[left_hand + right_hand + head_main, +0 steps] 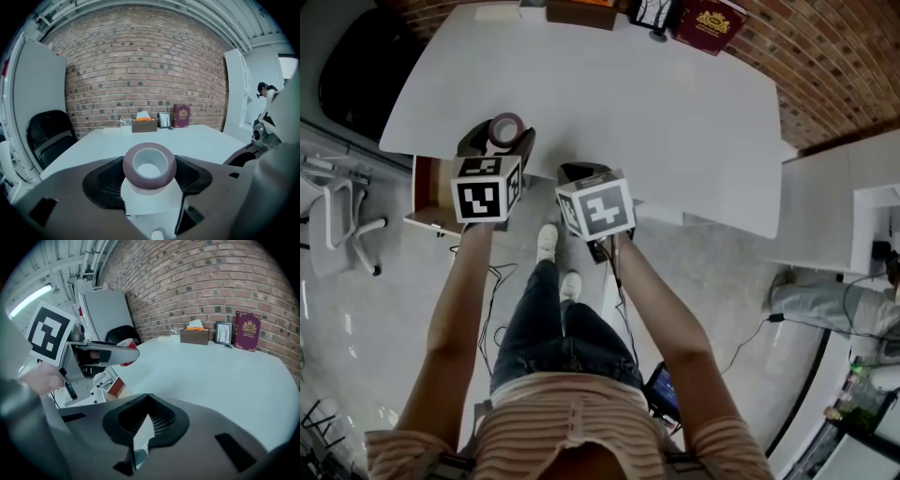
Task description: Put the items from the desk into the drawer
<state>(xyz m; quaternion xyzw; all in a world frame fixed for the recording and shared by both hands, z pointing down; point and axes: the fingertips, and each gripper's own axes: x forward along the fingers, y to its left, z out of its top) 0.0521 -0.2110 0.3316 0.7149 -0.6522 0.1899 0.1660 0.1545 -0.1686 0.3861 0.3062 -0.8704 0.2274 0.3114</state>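
A roll of pinkish-brown tape (pixel 506 127) sits between the jaws of my left gripper (pixel 500 141), which is shut on it over the front left edge of the white desk (pixel 609 103). Seen from the left gripper view, the tape roll (pixel 149 165) lies flat between the dark pads of that gripper (pixel 150 180). My right gripper (pixel 581 174) hovers beside it at the desk's front edge. The right gripper (pixel 144 423) has its jaws together and holds nothing. An open wooden drawer (pixel 420 195) shows below the desk's left front corner.
A tissue box (pixel 581 13), a small photo frame (pixel 654 14) and a maroon book (pixel 710 23) stand along the desk's far edge by the brick wall. A black chair (pixel 356 70) is at the far left. A white chair base (pixel 342 220) and cables (pixel 492 300) lie on the floor.
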